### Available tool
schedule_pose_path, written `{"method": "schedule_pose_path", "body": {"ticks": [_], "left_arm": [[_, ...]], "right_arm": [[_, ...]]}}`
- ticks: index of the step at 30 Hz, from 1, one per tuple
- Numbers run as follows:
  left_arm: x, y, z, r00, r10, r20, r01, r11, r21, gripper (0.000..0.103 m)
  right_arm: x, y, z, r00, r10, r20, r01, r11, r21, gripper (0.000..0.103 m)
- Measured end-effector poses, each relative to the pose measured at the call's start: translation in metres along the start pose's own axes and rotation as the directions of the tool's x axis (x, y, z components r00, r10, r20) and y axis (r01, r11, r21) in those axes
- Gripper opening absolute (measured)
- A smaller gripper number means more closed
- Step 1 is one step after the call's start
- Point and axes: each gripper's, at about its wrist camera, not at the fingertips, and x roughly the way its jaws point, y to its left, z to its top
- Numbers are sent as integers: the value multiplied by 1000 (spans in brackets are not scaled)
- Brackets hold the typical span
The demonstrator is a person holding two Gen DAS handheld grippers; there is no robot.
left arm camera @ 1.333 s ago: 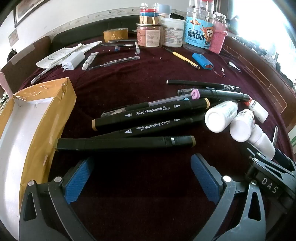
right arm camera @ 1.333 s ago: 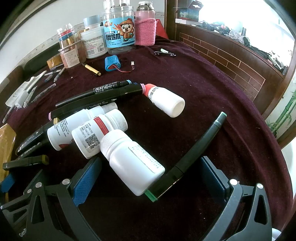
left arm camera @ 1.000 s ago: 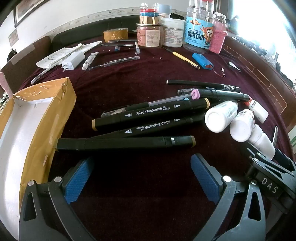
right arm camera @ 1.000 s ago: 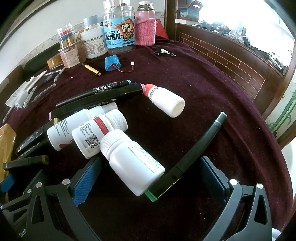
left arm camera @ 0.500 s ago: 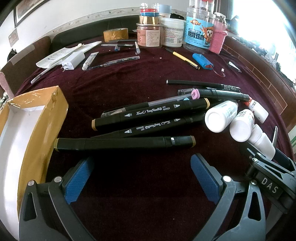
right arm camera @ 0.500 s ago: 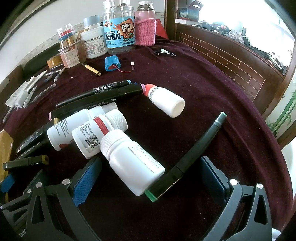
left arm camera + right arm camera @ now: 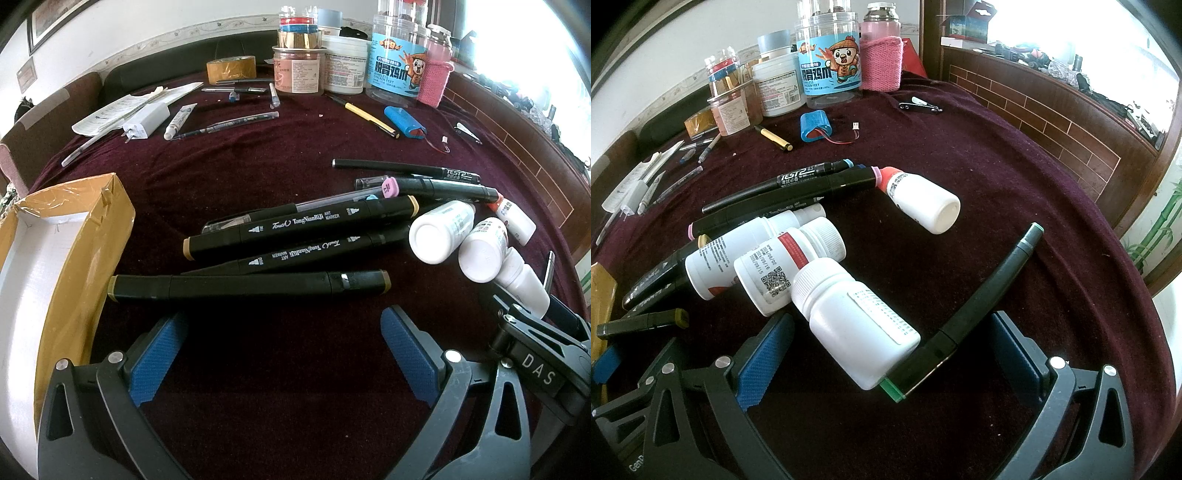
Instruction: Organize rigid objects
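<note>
Tools spread wide, both empty, over the dark maroon cloth surface [image 7: 295, 155].
My left tool [image 7: 282, 354] sat just short of the nearest black art marker [image 7: 247, 287]; my right tool [image 7: 886, 354] straddled a white plastic pill bottle [image 7: 857, 317] and green-tipped black marker [image 7: 982, 302].

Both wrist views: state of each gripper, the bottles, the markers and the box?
left gripper: open, empty
right gripper: open, straddling nearest bottle and green-tipped marker
nearest white bottle: capped, on its side
red-capped bottle: capped, on its side
green-tipped marker: capped, lying flat
nearest black marker: capped, lying flat
cardboard box: open
</note>
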Motion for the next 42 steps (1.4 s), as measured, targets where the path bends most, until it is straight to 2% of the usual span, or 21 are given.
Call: {"method": "schedule_pose_path", "body": {"ticks": [7, 9, 11, 13, 15, 17, 19, 25, 29, 31, 33, 35, 36, 37, 40, 42], "left_arm": [[0, 1, -1, 1000, 2, -1, -2, 1000, -5, 103], [-1, 2, 0, 999, -18, -31, 18, 1000, 8, 103], [-2, 2, 1, 996, -38, -78, 40, 999, 27, 103], [-8, 5, -6, 994, -56, -98, 62, 997, 53, 103], [-13, 2, -14, 995, -56, -88, 63, 995, 82, 103], [-18, 2, -22, 998, -53, -45, 56, 996, 75, 103], [-19, 0, -23, 998, -43, -42, 46, 996, 79, 103], [-21, -2, -25, 999, -27, -29, 30, 996, 86, 103], [-21, 2, -26, 998, -48, -34, 50, 996, 73, 103], [-21, 2, -26, 998, -47, -34, 49, 996, 75, 103], [-21, 1, -26, 999, -41, -34, 43, 996, 79, 103], [-21, 0, -26, 999, -31, -31, 34, 996, 86, 103], [-21, -1, -26, 999, -30, -31, 32, 996, 88, 103], [-21, 0, -25, 999, -32, -33, 34, 996, 86, 103], [-24, 7, -26, 996, -83, -45, 86, 994, 71, 103], [-36, 15, -27, 990, -137, -34, 139, 989, 44, 101]], "right_arm": [[-1, 0, 1, 1000, -3, 0, 3, 1000, -2, 101], [-1, -1, 1, 1000, 3, 0, -3, 1000, -2, 101], [-2, -1, 2, 999, 34, -7, -35, 999, -39, 101], [-3, -7, 2, 995, 81, -54, -86, 991, -99, 102], [-3, -10, 3, 989, 116, -94, -129, 982, -137, 102], [-2, -14, 4, 984, 138, -109, -152, 980, -130, 102], [-1, -6, 1, 988, 95, -120, -113, 982, -154, 102], [-3, -7, -3, 992, 86, -95, -100, 984, -145, 102], [-5, -11, -6, 991, 88, -103, -102, 985, -139, 101], [-19, -19, -7, 991, 119, -53, -124, 987, -106, 99], [-46, -33, -8, 987, 150, 58, -145, 986, -80, 100], [-74, -48, -11, 964, 153, 218, -146, 988, -51, 100], [-83, -54, -13, 942, 168, 291, -163, 986, -42, 100], [-85, -58, -12, 928, 173, 329, -169, 985, -42, 100], [-64, -61, 11, 958, 140, 251, -136, 990, -33, 100], [-55, -69, 20, 955, 113, 273, -121, 993, 12, 100]]}}
